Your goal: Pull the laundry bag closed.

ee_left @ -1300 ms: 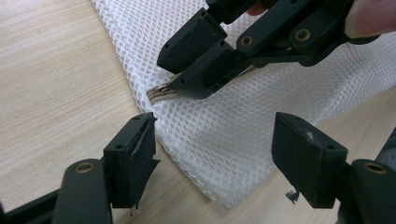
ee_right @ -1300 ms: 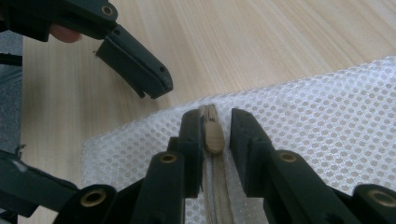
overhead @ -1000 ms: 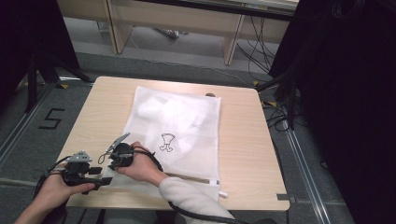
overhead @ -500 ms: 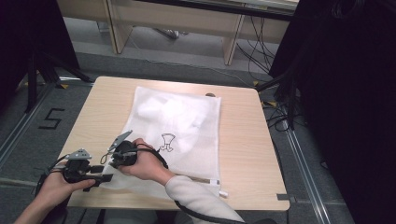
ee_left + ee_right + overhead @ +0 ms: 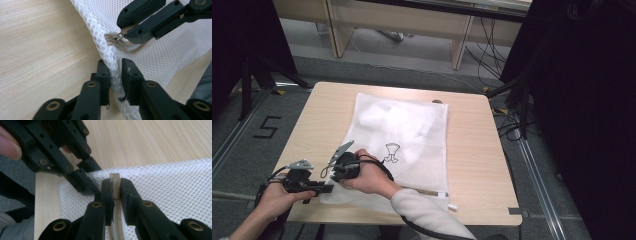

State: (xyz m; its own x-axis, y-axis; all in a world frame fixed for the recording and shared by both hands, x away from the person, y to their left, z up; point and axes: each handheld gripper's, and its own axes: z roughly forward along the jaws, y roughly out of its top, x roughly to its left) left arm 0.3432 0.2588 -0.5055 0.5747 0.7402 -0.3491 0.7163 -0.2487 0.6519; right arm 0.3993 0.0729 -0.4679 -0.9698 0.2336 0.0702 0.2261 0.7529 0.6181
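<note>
Mesh bag (image 5: 404, 135): left tool (image 5: 115, 75) just closed onto its corner, right tool (image 5: 115, 188) pinching its half-hidden zipper pull (image 5: 115, 180).

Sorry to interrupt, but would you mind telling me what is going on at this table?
A person is working on a white mesh laundry bag lying on the wooden table. The right gripper is shut on the bag's beige zipper pull at its near corner. The left gripper has just been closing and now pinches the mesh edge beside it.

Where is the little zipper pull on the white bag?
The zipper pull is at the mesh bag's near left corner, pinched in the right tool, with the left tool right beside it.
</note>
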